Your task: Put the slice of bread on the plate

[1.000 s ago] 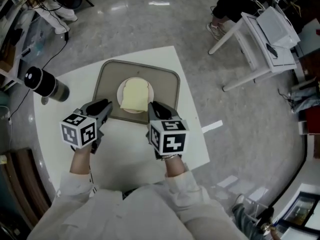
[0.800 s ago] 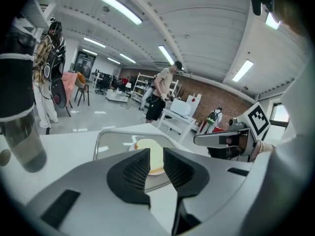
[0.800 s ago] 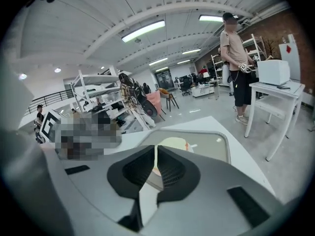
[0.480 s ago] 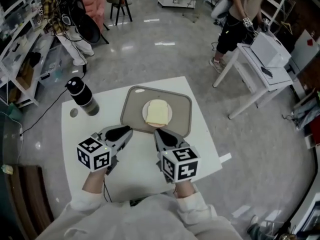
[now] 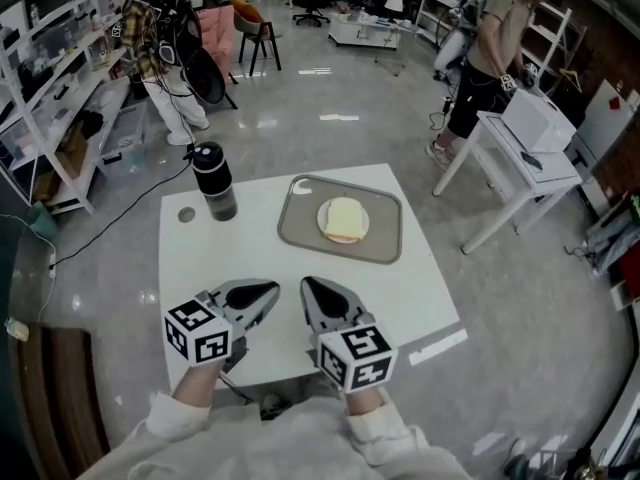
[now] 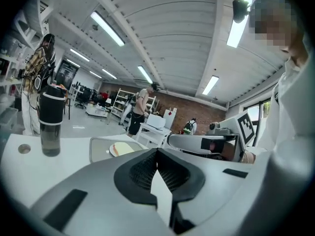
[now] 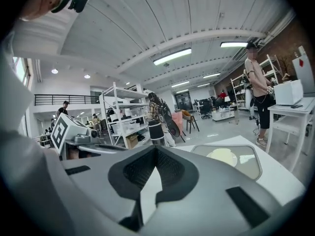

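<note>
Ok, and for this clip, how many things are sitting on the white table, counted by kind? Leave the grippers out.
Tray: 1
Plate: 1
Slice of bread: 1
Black bottle: 1
Small round disc: 1
Total: 5

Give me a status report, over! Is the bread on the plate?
Left hand-held gripper, right hand-held gripper: shut, empty, short of the tray. Slice of bread on the plate. Bottle off to the left, nothing blocking.
</note>
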A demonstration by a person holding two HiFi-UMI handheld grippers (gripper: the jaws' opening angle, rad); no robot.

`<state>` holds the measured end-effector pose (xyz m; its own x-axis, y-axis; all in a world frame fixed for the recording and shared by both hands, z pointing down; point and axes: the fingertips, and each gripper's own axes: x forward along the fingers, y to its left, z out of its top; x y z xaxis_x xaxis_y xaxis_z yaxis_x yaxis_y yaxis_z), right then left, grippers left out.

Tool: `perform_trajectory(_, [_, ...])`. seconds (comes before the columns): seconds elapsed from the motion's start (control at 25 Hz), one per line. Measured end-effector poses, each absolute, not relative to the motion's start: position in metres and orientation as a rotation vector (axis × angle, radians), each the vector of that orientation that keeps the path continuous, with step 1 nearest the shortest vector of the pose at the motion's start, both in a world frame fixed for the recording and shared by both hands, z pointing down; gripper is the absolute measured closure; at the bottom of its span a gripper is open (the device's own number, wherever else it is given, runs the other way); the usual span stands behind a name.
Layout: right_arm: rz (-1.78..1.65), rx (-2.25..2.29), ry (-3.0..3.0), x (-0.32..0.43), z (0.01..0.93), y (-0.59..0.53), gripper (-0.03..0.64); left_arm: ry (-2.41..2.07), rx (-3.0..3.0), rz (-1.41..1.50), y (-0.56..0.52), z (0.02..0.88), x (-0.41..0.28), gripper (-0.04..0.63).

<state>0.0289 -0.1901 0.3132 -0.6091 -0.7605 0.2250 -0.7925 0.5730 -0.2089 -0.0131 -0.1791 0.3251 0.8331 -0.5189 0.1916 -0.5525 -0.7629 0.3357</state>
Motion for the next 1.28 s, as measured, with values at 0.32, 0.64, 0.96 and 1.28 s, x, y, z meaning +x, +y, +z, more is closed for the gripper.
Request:
perform_trajectory(0.32, [0.434,1.323,-2.675,-0.027,0.329,-0.111,0.601,-0.732,2.584,0.077,-0.093,0.341,-0.06,0.586])
perform_trajectory(0.64, [0.429,1.215,-2.68,-0.047,0.328,-0.078,0.601,-0.762,2.568,0.063,-0.062,0.333,-0.071,0.586])
perform_trajectory(0.96, [0.433,1.178,-2.686,-0.037,0.327,-0.073,0.601,-0.777,2.556,0.067,-0.056,0.335,-0.058,0.586])
perform_trajectory(1.28, [0.445,1.139,-2.647,-0.018,0.335,-0.071,0.603,-0.781,2.529,0.087,-0.056,0.339,-0.038,0.586])
